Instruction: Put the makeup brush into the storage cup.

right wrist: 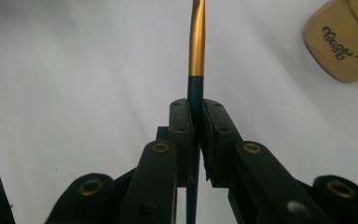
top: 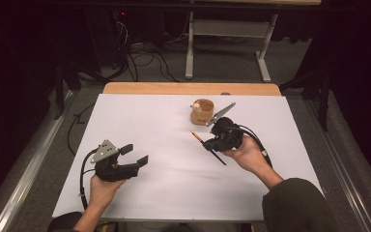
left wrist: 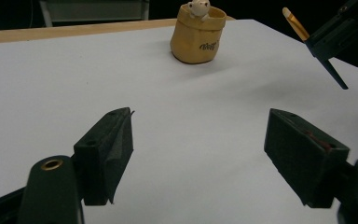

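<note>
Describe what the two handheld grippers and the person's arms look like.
Both grippers, left and right, are black, each with two blocky jaws, brass-coloured pivot rivets and a trailing black cable. Each carries a grey three-cornered plate. The right arm wears a dark sleeve; the left forearm is bare.

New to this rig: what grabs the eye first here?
The right gripper, right of the table's middle, is clamped on a thin dark pen with a gold end, held clear of the white table. Just beyond it stands a small tan cup with a pale figurine on its rim. The left gripper waits open and empty at the near left.
</note>
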Demonstrator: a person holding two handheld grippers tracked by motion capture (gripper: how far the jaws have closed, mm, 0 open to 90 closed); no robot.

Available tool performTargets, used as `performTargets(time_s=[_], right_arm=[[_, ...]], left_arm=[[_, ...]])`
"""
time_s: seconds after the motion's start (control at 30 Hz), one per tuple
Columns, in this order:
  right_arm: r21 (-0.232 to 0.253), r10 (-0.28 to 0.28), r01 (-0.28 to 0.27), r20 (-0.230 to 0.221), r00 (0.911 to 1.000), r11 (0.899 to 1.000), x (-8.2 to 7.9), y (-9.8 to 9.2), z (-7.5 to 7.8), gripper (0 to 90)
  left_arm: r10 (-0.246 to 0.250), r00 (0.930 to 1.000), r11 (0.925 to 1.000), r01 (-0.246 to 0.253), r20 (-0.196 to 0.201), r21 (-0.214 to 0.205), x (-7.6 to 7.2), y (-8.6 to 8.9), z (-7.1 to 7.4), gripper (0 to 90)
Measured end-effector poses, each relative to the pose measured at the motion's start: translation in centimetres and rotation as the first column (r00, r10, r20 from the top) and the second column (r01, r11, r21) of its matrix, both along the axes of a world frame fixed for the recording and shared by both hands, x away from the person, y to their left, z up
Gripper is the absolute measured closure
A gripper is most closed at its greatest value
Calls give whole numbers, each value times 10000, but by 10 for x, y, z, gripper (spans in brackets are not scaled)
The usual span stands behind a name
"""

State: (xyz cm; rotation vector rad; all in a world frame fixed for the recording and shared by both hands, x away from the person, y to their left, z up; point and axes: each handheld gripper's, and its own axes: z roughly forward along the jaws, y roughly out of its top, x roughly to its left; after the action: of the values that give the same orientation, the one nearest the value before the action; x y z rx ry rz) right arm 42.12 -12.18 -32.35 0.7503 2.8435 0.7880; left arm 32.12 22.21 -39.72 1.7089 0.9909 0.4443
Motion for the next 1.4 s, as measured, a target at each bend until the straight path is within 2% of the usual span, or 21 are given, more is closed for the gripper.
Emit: performTargets(time_s=[0.47,0.67,1.1,1.4], right_arm=[[111,-90,88,151,9998,9999,3,1,8,850],[159,31,-37,340,9994,9999,4,3,12,850],[343,-111,93,509,9986,9994,8,3,14,850],[750,-335,283,695,9970,9968,12,1,20,850]], left_arm=[[1,10000,10000,-1,-24,-15,0,0,0,242],[14,10000,10000,-15,-22,-14,0,0,0,243],[22,10000,10000,-22,-33,-2,0,0,0,243],[35,10000,10000,-35,-8,2,0,1,0,243]])
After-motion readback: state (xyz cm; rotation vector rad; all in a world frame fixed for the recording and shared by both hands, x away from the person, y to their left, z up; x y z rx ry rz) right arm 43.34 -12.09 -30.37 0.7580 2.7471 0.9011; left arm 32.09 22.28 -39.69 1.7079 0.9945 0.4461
